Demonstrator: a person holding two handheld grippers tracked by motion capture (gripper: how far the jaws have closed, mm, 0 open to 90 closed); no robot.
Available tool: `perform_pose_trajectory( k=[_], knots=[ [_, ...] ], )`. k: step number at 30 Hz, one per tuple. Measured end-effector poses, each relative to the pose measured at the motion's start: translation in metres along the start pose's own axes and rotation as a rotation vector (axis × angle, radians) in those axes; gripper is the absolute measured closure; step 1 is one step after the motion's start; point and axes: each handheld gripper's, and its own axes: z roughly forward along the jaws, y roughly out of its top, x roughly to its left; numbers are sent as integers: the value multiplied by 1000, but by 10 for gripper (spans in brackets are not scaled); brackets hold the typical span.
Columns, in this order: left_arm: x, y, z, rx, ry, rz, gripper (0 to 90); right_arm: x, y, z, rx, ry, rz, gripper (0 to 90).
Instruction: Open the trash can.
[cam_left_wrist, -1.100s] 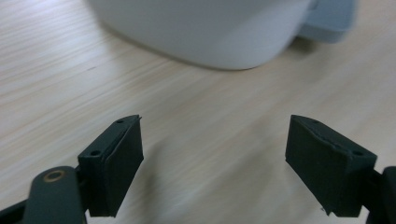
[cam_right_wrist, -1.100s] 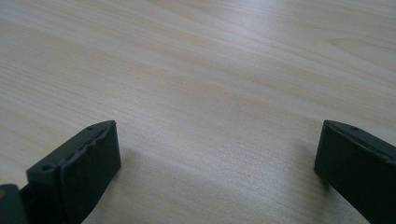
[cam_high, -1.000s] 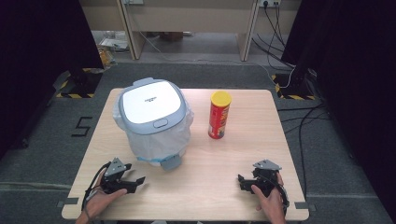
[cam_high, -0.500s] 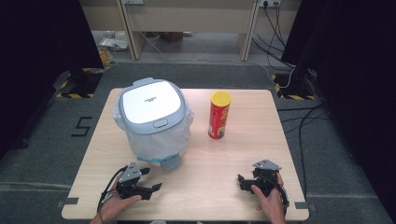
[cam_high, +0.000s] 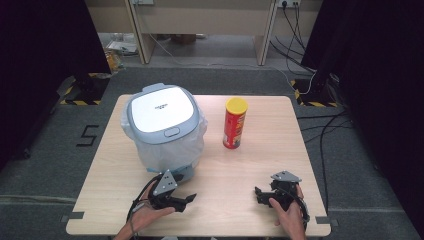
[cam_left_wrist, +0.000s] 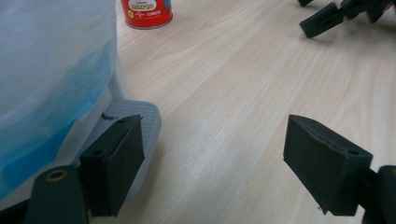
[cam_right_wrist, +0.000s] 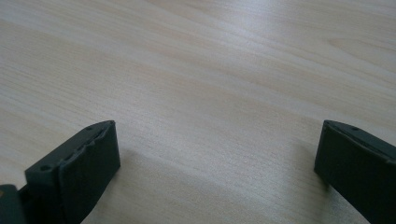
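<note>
A pedal bin (cam_high: 162, 125) with a white lid and a clear liner bag stands on the left half of the table. To its right stands a red crisps can (cam_high: 234, 123) with a yellow lid. My left gripper (cam_high: 187, 202) is open at the bin's front base, pointing right. In the left gripper view its left jaw rests against the grey foot pedal (cam_left_wrist: 135, 116), below the bag (cam_left_wrist: 51, 60), and nothing lies between the jaws (cam_left_wrist: 215, 163). My right gripper (cam_high: 258, 196) stands open at the front right, over bare wood (cam_right_wrist: 217, 163).
The wooden table (cam_high: 300, 150) has free room between the two grippers and behind the right one. The can's base (cam_left_wrist: 147, 11) and the right gripper's jaws (cam_left_wrist: 327, 18) appear far off in the left gripper view. Grey floor surrounds the table.
My left gripper has moved right along the front edge, from the table's left corner to the bin's foot pedal. The right gripper has stayed put.
</note>
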Motion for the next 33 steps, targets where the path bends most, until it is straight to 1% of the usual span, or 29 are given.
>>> perform_pose_trajectory(
  k=[1, 3, 4, 7, 10, 12, 13, 14, 15, 16, 17, 18, 19, 20, 21, 22, 25, 29, 31, 33],
  knots=[
    [0, 0, 3, 8, 2, 4, 199, 0, 0, 0, 0, 0, 0, 3],
    [3, -2, 13, 28, 13, -17, 199, 0, 0, 0, 0, 0, 0, 3],
    [4, -3, 14, 20, 20, -13, 196, 0, 0, 0, 0, 0, 0, 3],
    [4, -3, 15, 21, 28, -7, 193, 0, 0, 0, 0, 0, 0, 3],
    [5, -5, 15, 10, 22, -4, 192, 0, 0, 0, 0, 0, 0, 3],
    [5, -6, 15, 11, 22, -2, 200, 0, 0, 0, 0, 0, 0, 3],
    [6, -6, 15, 10, 24, 6, 204, 0, 0, 0, 0, 0, 0, 3],
    [6, -8, 16, 11, 35, 22, 208, 0, 0, 0, 0, 0, -1, 3],
    [6, -8, 16, 11, 35, 22, 214, 0, 0, 0, 0, 0, -1, 3],
    [3, -7, 17, 28, 57, 51, 223, 0, 0, 0, 0, 0, 0, 3],
    [2, -7, 17, 34, 70, 76, 223, 0, 0, 0, 0, 0, 0, 3],
    [2, -7, 17, 34, 70, 76, 223, 0, 0, 0, 0, 0, 0, 3],
    [1, -8, 18, 34, 81, 82, 222, 0, 0, 0, 0, 0, 0, 3],
    [-2, -9, 19, 37, 97, 100, 222, 0, 0, 0, 0, 0, 1, 3],
    [-2, -9, 19, 37, 97, 100, 222, 0, 0, 0, 0, 0, 1, 3],
    [-3, -9, 20, 43, 102, 109, 222, 0, 0, 0, 0, 0, 0, 3],
    [-2, -10, 20, 35, 94, 93, 223, 0, 0, 0, 0, 0, 1, 3],
    [-3, -12, 22, 56, 99, 124, 228, 0, 0, 0, 0, 0, -1, 3],
    [-3, -12, 23, 58, 97, 120, 233, 0, 0, 0, 2, -1, 0, 3],
    [-2, -12, 24, 77, 88, 124, 236, 0, 0, 0, 2, -1, 0, 3]
  ],
)
